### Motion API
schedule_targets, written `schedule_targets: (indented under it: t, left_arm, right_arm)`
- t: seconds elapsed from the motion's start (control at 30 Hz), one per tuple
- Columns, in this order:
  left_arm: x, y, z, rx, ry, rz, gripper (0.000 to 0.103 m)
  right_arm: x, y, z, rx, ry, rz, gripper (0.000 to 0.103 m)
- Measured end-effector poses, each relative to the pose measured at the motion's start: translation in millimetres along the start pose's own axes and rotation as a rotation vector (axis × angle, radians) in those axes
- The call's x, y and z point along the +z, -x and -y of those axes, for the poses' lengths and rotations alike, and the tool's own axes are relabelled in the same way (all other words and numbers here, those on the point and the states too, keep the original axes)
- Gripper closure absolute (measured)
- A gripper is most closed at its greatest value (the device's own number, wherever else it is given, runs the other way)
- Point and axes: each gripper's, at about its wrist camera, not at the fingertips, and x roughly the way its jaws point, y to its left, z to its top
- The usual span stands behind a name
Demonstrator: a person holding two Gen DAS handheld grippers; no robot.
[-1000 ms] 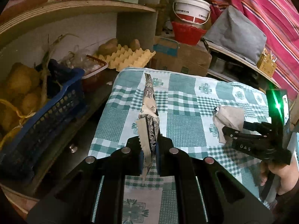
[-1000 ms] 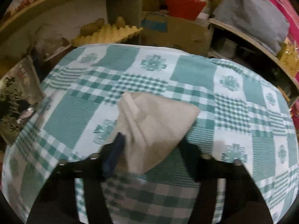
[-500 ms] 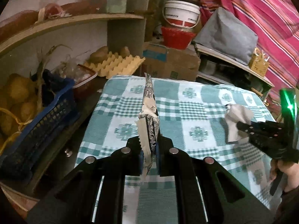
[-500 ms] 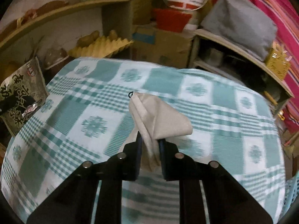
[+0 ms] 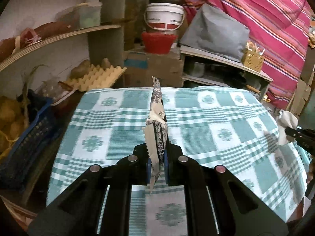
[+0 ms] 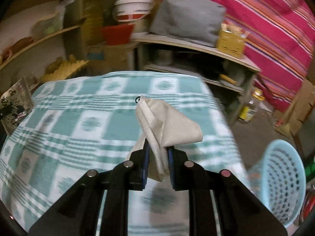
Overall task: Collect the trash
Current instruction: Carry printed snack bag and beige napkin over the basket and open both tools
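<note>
My left gripper (image 5: 156,153) is shut on a patterned black-and-white wrapper (image 5: 157,118) that stands upright above the green checked tablecloth (image 5: 110,129). My right gripper (image 6: 157,153) is shut on a crumpled white tissue (image 6: 167,122) and holds it above the table's right part. The right gripper with the tissue (image 5: 285,123) also shows at the right edge of the left wrist view. The wrapper (image 6: 13,106) shows at the left edge of the right wrist view. A light blue mesh basket (image 6: 281,184) stands on the floor to the lower right of the table.
A blue crate of potatoes (image 5: 21,129) and an egg tray (image 5: 96,76) sit left of the table. Shelves with a red bowl (image 5: 158,42), a white bucket (image 5: 164,16) and a grey bag (image 5: 214,31) stand behind. A bottle (image 6: 250,108) stands on the floor at right.
My right gripper shut on the tissue, lifted it off the cloth and moved right, bringing the blue basket into view. My left gripper rose and pulled back with the wrapper.
</note>
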Motion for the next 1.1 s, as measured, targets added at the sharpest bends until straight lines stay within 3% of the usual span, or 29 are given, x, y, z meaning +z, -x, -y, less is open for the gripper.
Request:
schedule_targets:
  t: [0.27,0.47,0.7,1.1]
  left_arm:
    - [-2,0,69,-0.043,-0.065,0.018,0.095]
    - [-7,-4,132,-0.127,-0.145,0.010,0.095]
    - [-7,-2,209,-0.285,-0.191,-0.005,0.095]
    - [-16,-10,354,-0.398,-0.303,-0.002,0.095]
  right_arm:
    - [-17,26,92,-0.063,-0.141,0.039,0.085]
    - [-29,37,126,-0.121,-0.138,0.054,0.085]
    - [-46,54,172,-0.129,-0.181,0.065,0.085]
    - [-84,77,285,-0.195,-0.393,0.072,0.085]
